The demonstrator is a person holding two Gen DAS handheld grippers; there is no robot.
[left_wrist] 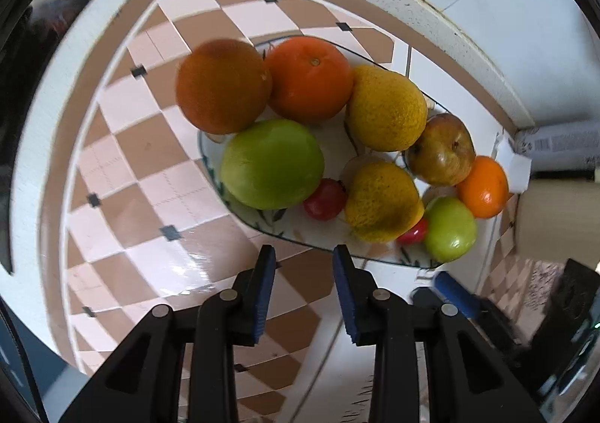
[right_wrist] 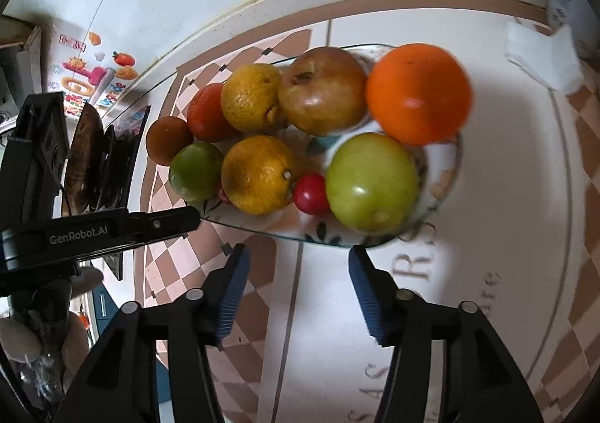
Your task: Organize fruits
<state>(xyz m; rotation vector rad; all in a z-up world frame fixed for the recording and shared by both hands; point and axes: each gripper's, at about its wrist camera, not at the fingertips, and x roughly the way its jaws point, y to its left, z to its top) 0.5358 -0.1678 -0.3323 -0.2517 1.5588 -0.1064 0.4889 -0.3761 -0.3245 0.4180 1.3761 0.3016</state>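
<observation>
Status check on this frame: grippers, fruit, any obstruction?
Left gripper empty, jaws narrowly apart; right gripper open, empty. Fruit piled on glass platter, untouched. Both short of platter's near rim; nothing between.

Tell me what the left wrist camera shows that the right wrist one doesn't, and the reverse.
Only the left wrist view shows the left gripper head-on, its jaws empty with a narrow gap.

Only the right wrist view shows the colourful sticker on the wall, lettering on the table, and the right gripper head-on, open and empty.

Both show the glass plate heaped with oranges, green apples, yellow citrus and small red fruits on the checkered table.
</observation>
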